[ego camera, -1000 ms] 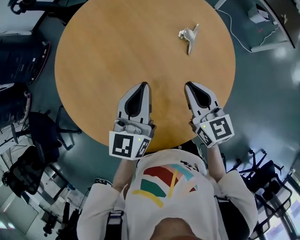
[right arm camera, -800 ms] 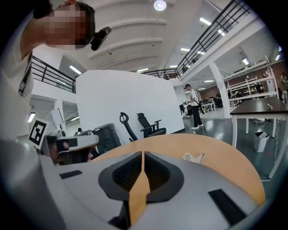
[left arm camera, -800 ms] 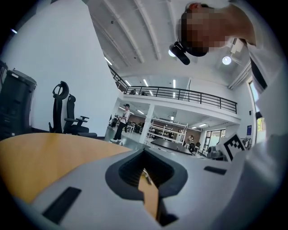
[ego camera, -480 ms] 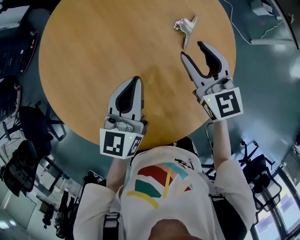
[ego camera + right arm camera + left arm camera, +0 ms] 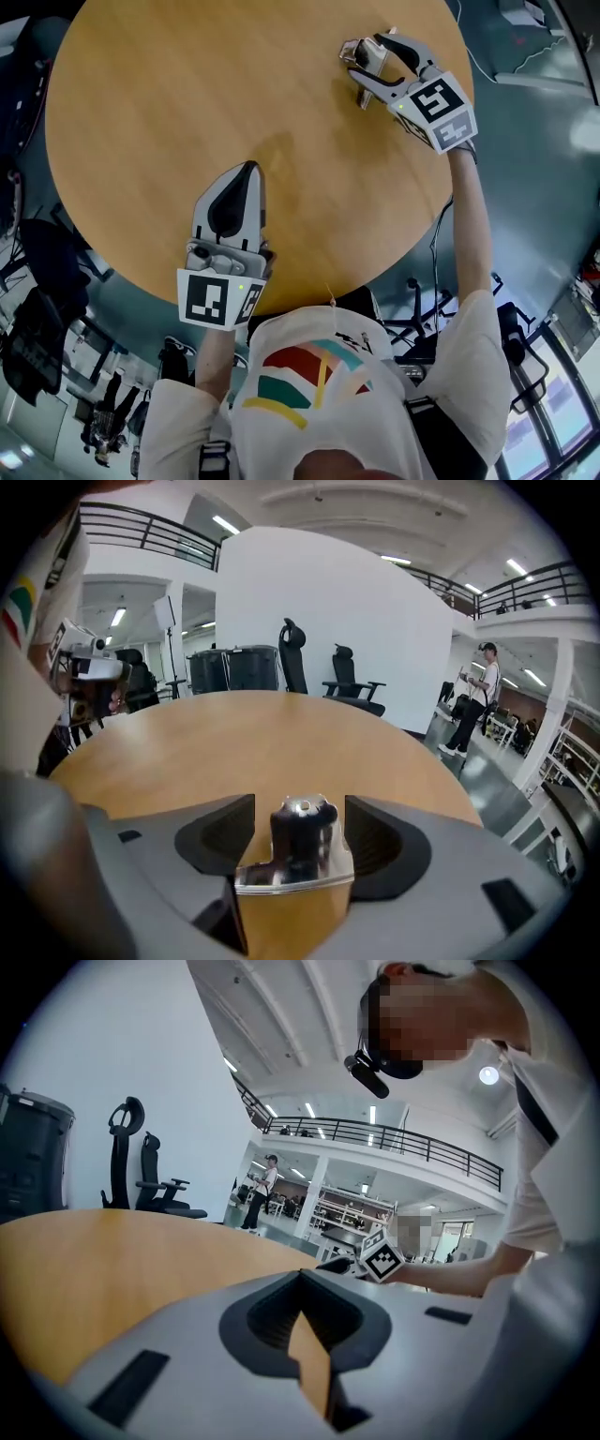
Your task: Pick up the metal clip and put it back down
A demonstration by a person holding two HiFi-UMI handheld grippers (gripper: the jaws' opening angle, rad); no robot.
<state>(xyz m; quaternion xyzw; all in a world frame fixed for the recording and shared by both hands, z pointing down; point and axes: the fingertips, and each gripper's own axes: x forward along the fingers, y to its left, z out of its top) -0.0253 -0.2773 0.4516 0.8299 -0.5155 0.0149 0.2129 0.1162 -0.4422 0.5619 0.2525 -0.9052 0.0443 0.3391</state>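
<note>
While the metal clip [image 5: 298,850] lies on the counter [image 5: 169,103] near the far right edge, it is bracketed by the right claw [image 5: 368,64]. That claw's jaws have just been opening and are spread wide. The clip is between them, but no pad is pressed on it; a gap is seen on each side of its rounded upper part in the right gripper view.

Step in hand, as judged: closing on the clip for the lift.

Notes for a clean grasp:
- The clip is seen roughly centred between the jaws. This centring should be kept so that both pads meet it together and it is not pushed sideways across the wood.
- The rounded upper part is narrow, while the flat lower plate is wider and nearly fills the gap. A pinch on the upper part is judged the more secure.
- The metal is polished and is expected to be slippery, so a firm, full closure is advised before any lift.
- The lift need only be low and straight, as the clip is to be set back down on the same counter. The jaws should be opened only once it is resting flat.

The left claw [image 5: 239,183] is pressed together with nothing in it, at the near side of the counter, well apart from the clip. It is not needed for this step.
</note>
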